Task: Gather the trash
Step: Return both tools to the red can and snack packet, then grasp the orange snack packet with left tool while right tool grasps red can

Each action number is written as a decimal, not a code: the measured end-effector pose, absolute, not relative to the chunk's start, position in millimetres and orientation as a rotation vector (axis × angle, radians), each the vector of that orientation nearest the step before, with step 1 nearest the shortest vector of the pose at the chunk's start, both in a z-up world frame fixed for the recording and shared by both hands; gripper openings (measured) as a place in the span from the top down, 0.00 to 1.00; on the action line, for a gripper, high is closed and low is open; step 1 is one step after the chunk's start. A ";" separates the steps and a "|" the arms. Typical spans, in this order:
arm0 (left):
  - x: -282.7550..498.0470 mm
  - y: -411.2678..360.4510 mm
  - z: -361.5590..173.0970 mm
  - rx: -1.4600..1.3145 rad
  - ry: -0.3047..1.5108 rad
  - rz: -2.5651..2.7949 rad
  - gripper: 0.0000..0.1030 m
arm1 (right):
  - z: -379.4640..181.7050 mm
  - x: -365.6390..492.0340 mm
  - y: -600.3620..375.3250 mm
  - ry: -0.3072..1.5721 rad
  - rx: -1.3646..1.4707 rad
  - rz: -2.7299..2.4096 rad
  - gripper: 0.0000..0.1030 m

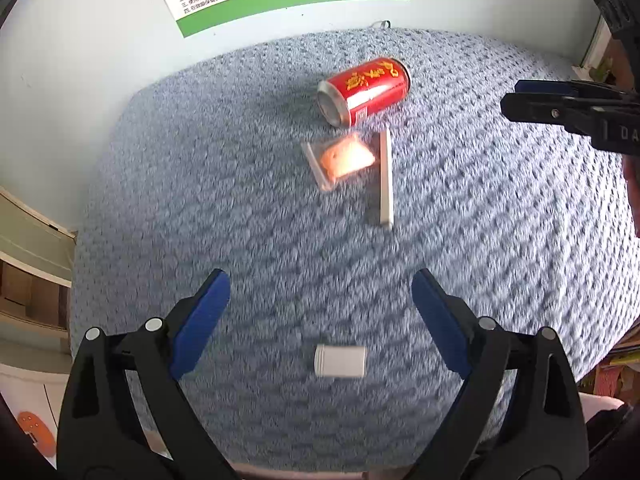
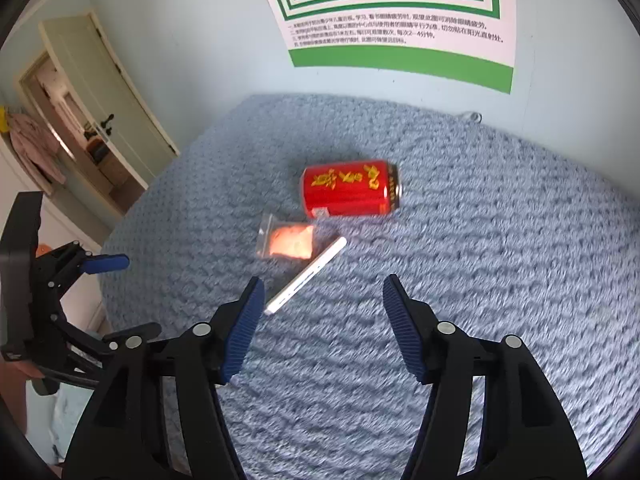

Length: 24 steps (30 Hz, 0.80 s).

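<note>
The fingers [image 1: 208,312] of the left gripper [image 1: 320,304] are spread wide apart and hold nothing. They hang over a blue knitted blanket [image 1: 160,200] that covers the worktop. Just below the gap between them lies a small white bottle [image 1: 340,361] on its side — it touches neither finger.

The fingers [image 2: 400,320] of the right gripper [image 2: 323,312] are wide open too, and they hold nothing. The tip of a white stick [image 2: 308,276] lies just beside the left one of these two fingers, but whether they touch is hard to tell.

The trash sits in a little group near the middle of the blanket. A red can [image 1: 365,90] with gold writing lies on its side, farthest from both grippers. Just in front of it is a small clear bag [image 1: 340,158] with something orange inside. The white stick lies right next to the bag, on its right side in the left wrist view. The can, the bag and the stick are close together — the white bottle is well apart from them, nearer the left gripper.

In the left wrist view the right gripper shows at the right edge, above the blanket. In the right wrist view the left gripper shows at the left edge.

Behind the blanket is a pale blue wall [image 2: 200,60] with a green and white poster [image 2: 400,40] on it. An open door [image 2: 92,92] shows at the left in the right wrist view.
</note>
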<state>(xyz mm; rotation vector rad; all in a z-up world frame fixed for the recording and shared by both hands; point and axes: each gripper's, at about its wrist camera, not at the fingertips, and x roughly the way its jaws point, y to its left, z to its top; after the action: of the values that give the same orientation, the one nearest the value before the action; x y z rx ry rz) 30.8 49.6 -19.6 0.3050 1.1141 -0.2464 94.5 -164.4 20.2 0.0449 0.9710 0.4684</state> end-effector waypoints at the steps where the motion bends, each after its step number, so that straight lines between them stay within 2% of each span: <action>1: 36.2 47.2 -20.0 0.310 1.117 -0.245 0.13 | 20.0 101.0 -166.2 0.973 0.034 0.472 0.38; 4: 59.8 39.5 -23.7 0.324 1.129 -0.258 0.13 | 18.8 118.2 -170.0 0.979 0.026 0.467 0.36; 9: 94.2 33.5 -36.4 0.385 1.152 -0.294 0.13 | 15.1 145.5 -176.1 0.965 0.026 0.407 0.24; 13: 116.1 34.0 -46.9 0.420 1.176 -0.322 0.13 | 8.3 164.6 -177.2 0.972 0.045 0.380 0.18; 24: 148.1 30.9 -68.8 0.361 1.231 -0.358 0.13 | -25.4 204.5 -171.3 1.050 0.011 0.404 0.18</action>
<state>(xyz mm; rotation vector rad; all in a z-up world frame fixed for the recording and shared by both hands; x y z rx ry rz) 148.1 30.9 -68.8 0.3612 1.2307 -0.3585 204.5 -171.3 -25.4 0.0111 1.0497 0.4041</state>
